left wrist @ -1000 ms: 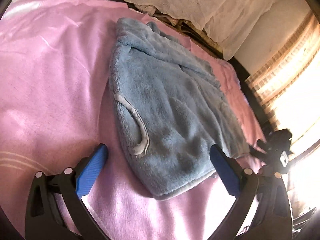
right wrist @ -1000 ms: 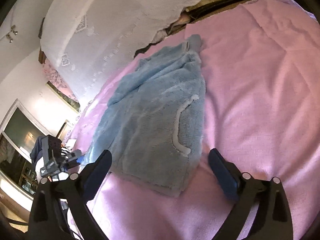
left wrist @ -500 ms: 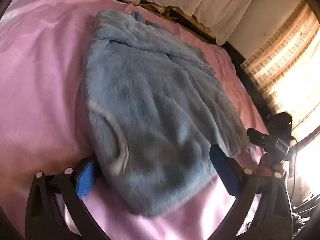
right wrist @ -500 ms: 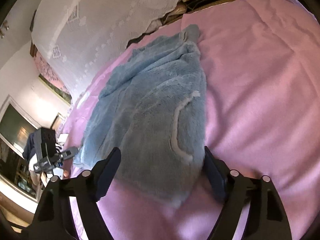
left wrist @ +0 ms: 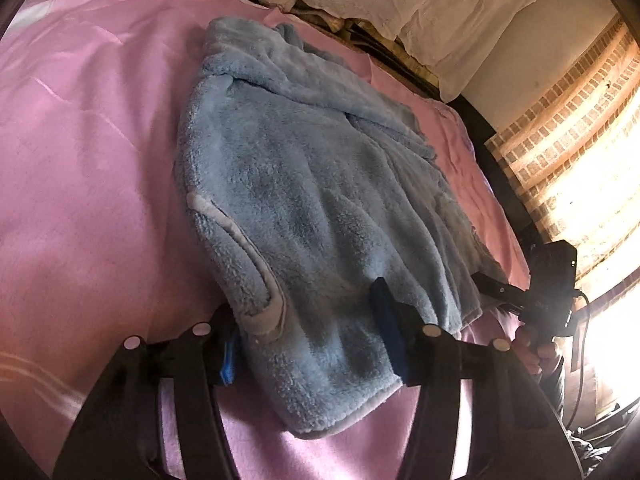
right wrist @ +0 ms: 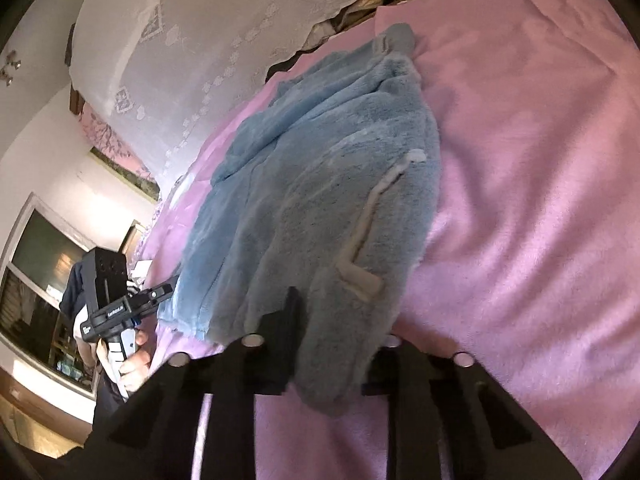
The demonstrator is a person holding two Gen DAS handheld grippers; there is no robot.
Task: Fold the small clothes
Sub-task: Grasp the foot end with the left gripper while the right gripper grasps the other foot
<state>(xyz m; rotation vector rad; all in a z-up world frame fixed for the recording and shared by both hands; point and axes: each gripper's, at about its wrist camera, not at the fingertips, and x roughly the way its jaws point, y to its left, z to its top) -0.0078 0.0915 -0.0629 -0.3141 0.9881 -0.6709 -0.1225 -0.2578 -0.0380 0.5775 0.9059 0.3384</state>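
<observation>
A: Left wrist view, left to right?
B: Pink blanket point(left wrist: 92, 184) fills 9 o'clock. Blue fleece garment point(left wrist: 304, 200) lies flat on it at center, collar end at 12, hem at 6.
A: Left gripper point(left wrist: 312, 348)?
B: At 6 o'clock, on the hem. Fingers point(left wrist: 386, 320) half closed, fleece bunched between them. Left blue pad point(left wrist: 229, 356) presses the pocket trim point(left wrist: 256, 308); the right finger is dug into the pile. Gripping the garment's near-left corner.
A: Further right?
B: At 4 o'clock the other gripper, its hand point(left wrist: 536, 354) partly visible, sits at the hem's far corner. Brick wall point(left wrist: 560, 128) at 2, white lace cloth point(left wrist: 420, 4) at 12–1.
A: Right wrist view?
B: At 8 o'clock the left unit's black body point(right wrist: 108, 296), with the hand point(right wrist: 132, 364) under it. Lace cloth point(right wrist: 208, 40) at 11. Garment point(right wrist: 320, 200) runs center from 12 down to 6, blanket point(right wrist: 540, 200) at 3.
A: Right gripper point(right wrist: 340, 332)?
B: At 6 o'clock, narrowed on the hem. Fleece drapes between and over the fingers point(right wrist: 292, 312); the right finger is mostly hidden by it. Pocket trim point(right wrist: 360, 276) sits just above the grip.
</observation>
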